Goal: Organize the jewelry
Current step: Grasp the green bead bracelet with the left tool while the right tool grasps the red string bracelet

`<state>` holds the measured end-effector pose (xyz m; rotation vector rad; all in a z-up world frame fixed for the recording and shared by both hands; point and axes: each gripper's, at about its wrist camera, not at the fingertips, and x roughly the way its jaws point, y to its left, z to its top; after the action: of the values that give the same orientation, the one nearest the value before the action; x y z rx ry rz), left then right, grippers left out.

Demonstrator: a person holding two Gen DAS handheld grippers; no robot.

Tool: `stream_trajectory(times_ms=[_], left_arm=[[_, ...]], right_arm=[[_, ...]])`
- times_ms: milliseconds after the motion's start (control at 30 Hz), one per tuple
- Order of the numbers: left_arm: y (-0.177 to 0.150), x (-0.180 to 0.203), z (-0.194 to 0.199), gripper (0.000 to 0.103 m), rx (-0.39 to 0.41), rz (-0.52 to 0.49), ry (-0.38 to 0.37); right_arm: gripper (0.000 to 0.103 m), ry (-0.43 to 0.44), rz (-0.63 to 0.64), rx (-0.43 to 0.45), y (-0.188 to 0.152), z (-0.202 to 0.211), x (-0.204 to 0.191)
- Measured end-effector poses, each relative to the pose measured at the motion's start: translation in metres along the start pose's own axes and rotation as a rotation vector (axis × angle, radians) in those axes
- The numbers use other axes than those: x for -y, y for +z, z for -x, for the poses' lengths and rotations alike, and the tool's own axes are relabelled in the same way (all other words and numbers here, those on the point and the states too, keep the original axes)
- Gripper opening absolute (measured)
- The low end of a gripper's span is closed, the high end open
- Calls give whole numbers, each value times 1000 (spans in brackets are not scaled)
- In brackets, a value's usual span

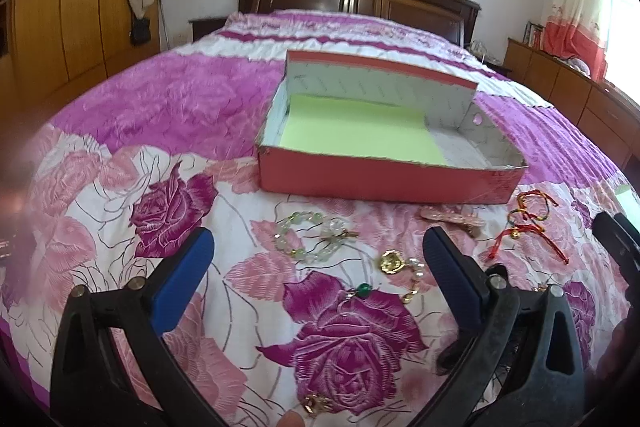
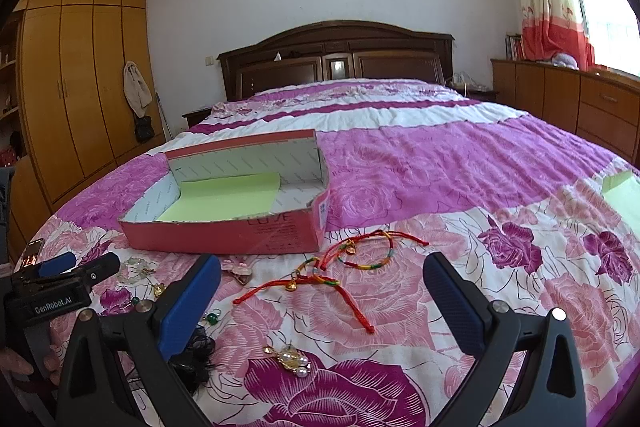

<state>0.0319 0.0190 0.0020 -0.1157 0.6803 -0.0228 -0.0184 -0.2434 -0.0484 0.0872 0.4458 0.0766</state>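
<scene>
Here beaded bracelet [image 1: 310, 237] lies between left tool [image 1: 318, 259] fingers

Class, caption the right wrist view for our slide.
Open tongs hover over red string bracelets before an empty pink box.

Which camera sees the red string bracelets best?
The right wrist view: the red string bracelets lie spread out in the middle, just ahead of the open jaws, with their gold charms showing. The left wrist view only catches them small at its right edge.

Left hand-held gripper [image 1: 318, 255] jaws spread wide; right hand-held gripper [image 2: 322, 279] likewise.
</scene>
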Motion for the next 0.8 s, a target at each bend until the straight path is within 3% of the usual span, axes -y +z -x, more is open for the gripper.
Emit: stream_trajectory(times_ms=[367,667,800], left_arm=[[11,2,-41,93,-178,-84,-6],[11,1,-70,80,-276,-110,8],[8,2,-77,80,-306,-121,12]], right_arm=[[103,5,-54,-69,-2,-17,14],[103,6,-85,-97,-5,-24,20],[103,9,-88,-108,-6,-26,20]])
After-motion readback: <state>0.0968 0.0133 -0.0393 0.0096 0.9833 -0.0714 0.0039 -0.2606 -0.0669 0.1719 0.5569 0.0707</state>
